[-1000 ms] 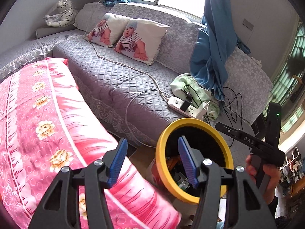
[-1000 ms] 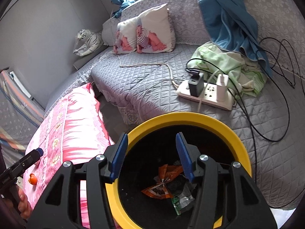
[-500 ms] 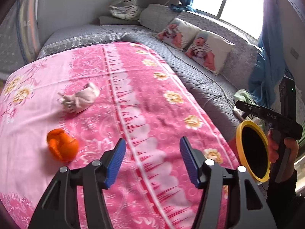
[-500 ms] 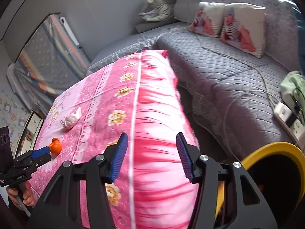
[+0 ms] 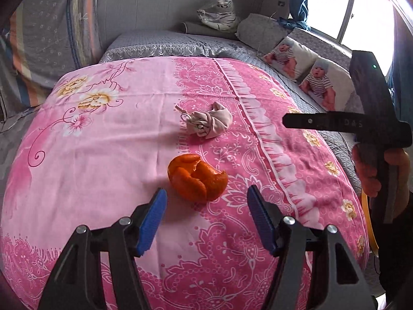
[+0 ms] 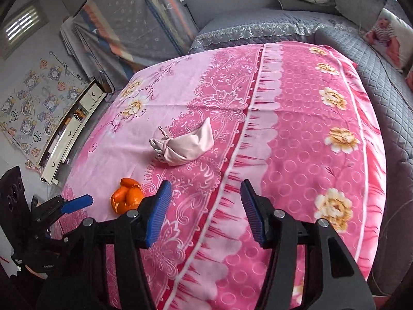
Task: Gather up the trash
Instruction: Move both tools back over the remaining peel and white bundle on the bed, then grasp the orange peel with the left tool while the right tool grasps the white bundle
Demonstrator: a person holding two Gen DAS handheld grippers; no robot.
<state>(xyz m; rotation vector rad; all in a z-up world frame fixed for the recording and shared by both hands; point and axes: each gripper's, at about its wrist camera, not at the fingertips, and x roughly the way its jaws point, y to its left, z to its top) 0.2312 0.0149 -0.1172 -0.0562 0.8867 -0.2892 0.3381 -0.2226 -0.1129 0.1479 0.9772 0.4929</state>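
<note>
The orange peel [image 5: 197,179] sits out in the open on the pink floral bedspread [image 5: 103,155], curled in on itself like a shell, and the left gripper [image 5: 204,215] is lined up right on it: blue pads spread wide, nothing between them, the peel just ahead of the gap. That looks like a deliberate approach, with the jaws held apart so they can straddle the peel from both sides. From the right wrist view the same peel [image 6: 127,198] shows just beside the left gripper's blue tip.

Farther up the spread lies the second piece, a crumpled beige wad [image 5: 209,123] with a knotted end, near the peel but not touching it. It is probably next in line, though whether it is tissue or cloth cannot be told.

The right gripper [image 6: 205,211] hangs over the bedspread's patterned band, fingers parted and empty, well apart from both items. It seems to be kept clear while the left does the picking. A sliver of yellow bin rim [image 5: 369,228] peeks past the bed's edge on the right, close to the person's right hand [image 5: 371,173], handy for the drop.

The count: one peel, one beige wad, two grippers, both empty. Beyond them are two baby-print pillows [image 5: 304,75] and one plush tiger [image 5: 219,13] on the grey sofa.
</note>
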